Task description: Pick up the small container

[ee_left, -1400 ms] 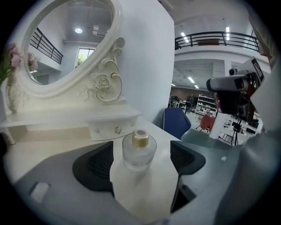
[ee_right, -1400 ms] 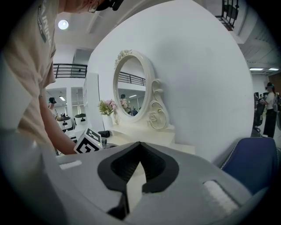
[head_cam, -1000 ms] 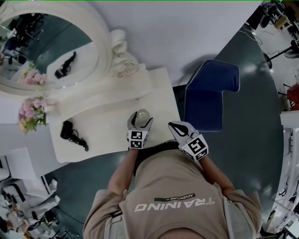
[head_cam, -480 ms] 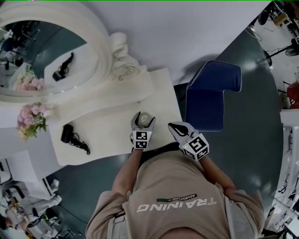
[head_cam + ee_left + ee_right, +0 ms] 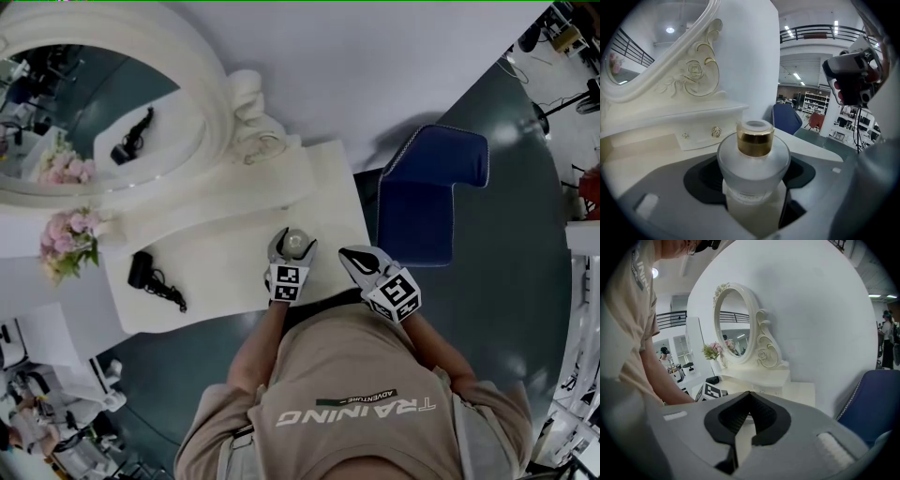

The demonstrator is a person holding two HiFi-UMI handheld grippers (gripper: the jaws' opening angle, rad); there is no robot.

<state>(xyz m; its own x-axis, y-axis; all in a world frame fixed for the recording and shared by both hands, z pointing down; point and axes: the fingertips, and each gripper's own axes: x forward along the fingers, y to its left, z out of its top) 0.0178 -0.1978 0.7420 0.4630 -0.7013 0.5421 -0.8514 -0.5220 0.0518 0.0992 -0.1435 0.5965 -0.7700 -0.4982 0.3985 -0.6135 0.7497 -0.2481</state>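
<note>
The small container is a frosted glass bottle with a gold collar, standing upright on the white vanity table near its front right corner. My left gripper reaches around it. In the left gripper view the bottle fills the gap between the two jaws, which are closing, and their dark pads touch its sides. My right gripper hovers at the table's front right edge, just right of the bottle; its jaws are together with nothing between them.
An oval mirror in an ornate white frame stands at the back left. Below it sit pink flowers and a black corded device. A raised ledge with small drawers lies behind the bottle. A blue chair stands to the right.
My left gripper has slid forward so the bottle now sits between its fingers, and the jaws have narrowed onto it. The right gripper has barely moved.
</note>
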